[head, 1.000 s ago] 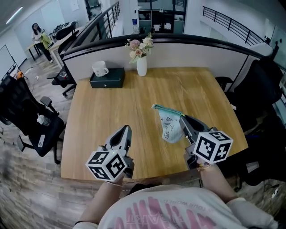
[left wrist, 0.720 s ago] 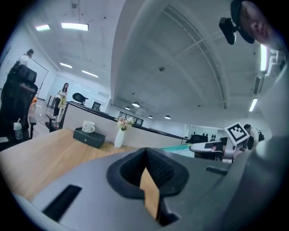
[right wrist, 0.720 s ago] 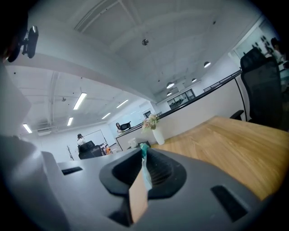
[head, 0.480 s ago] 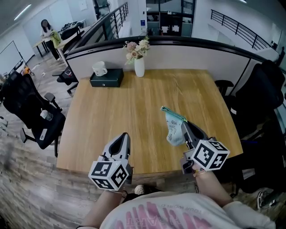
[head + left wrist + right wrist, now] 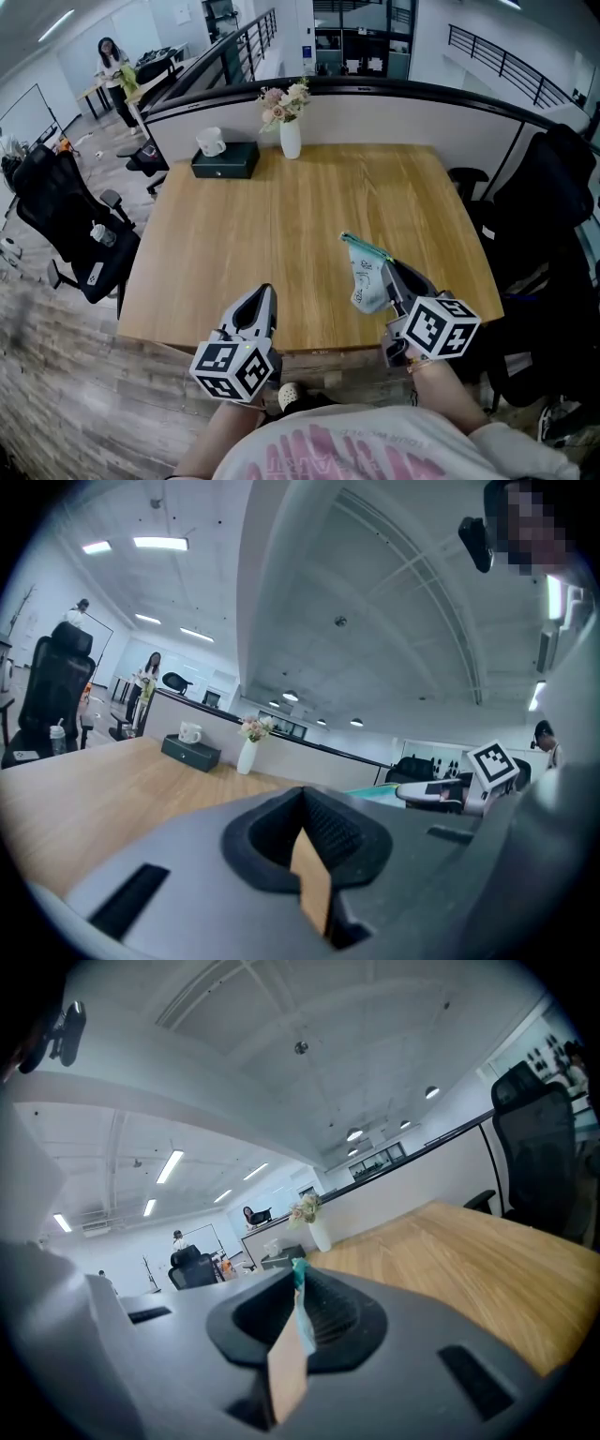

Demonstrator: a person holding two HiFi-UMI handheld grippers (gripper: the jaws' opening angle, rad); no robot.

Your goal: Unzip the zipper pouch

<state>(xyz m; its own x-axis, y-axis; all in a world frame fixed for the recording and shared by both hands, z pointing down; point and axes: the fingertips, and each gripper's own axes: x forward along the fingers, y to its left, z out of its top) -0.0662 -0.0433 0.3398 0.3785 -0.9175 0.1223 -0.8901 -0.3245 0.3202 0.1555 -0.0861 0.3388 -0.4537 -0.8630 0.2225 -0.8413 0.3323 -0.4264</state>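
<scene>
our right gripper [image 5: 391, 274] pinches the zipper pouch [image 5: 365, 279] by its edge over the table's [image 5: 225, 225] near right part. our left gripper [image 5: 262, 298], jaws together and empty, hovers at the table's near edge.

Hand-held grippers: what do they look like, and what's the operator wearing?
Both the left hand-held gripper and the right hand-held gripper are grey, tapering two-jaw shells with black ribbed pads. Each carries a white cube with black square markers at its rear. No cables show. The person wears a white top with pink print.
</scene>
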